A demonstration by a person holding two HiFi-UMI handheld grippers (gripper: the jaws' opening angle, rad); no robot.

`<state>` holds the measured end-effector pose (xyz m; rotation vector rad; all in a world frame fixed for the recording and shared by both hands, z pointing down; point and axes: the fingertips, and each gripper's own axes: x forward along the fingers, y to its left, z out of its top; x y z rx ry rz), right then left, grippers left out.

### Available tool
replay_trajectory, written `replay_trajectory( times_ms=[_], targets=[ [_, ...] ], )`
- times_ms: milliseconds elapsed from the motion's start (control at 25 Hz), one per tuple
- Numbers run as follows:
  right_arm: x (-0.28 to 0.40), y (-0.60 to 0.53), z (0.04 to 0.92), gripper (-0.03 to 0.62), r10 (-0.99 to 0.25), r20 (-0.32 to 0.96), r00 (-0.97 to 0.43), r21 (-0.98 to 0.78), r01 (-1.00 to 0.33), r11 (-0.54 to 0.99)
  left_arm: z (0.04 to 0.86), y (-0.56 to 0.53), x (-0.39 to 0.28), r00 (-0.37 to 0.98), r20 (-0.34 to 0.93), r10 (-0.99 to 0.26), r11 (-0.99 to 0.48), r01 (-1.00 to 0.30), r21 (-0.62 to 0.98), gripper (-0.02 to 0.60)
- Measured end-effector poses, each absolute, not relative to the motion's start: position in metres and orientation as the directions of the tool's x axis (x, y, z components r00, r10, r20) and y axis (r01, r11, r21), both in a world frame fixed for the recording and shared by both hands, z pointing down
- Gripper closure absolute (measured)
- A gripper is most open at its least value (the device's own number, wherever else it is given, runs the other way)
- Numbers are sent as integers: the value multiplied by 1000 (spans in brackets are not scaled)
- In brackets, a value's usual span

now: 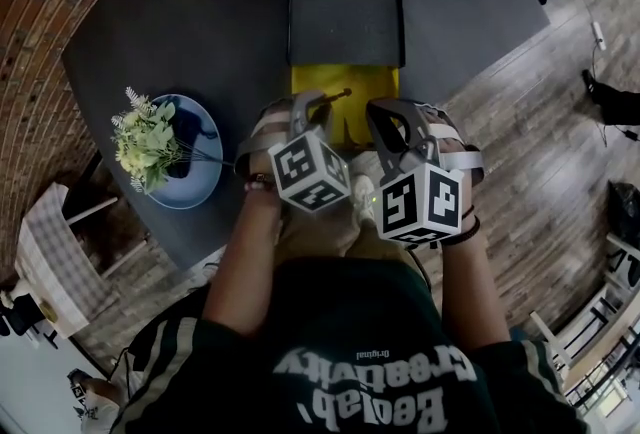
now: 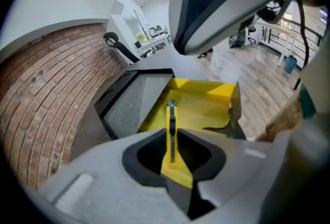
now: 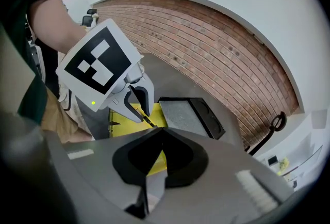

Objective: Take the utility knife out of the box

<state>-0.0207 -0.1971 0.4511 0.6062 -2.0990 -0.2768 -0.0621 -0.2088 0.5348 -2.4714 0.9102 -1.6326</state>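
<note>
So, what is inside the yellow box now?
Bare floor of the yellow box and the utility knife, gripped by the left gripper. Whether the knife touches the floor I cannot tell; that gripper covers the near part.

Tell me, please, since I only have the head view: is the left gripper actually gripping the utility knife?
Observer: Yes. In the left gripper view, the left gripper is shut on the yellow utility knife, which stands edge-on between its jaws.
Operator: Thank you. Is the right gripper holding anything?
Observer: No. The right gripper view shows the right gripper shut, with nothing between its jaws.
</note>
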Motion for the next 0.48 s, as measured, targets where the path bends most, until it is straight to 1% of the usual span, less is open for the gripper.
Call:
replay_trajectory(
  times_ms=[480],
  targets=[
    [-15,-199,464,588,-511,733,-450,400,-323,858,559,-212,-57,269,850,-452,-849,-421,-319,515]
  ],
)
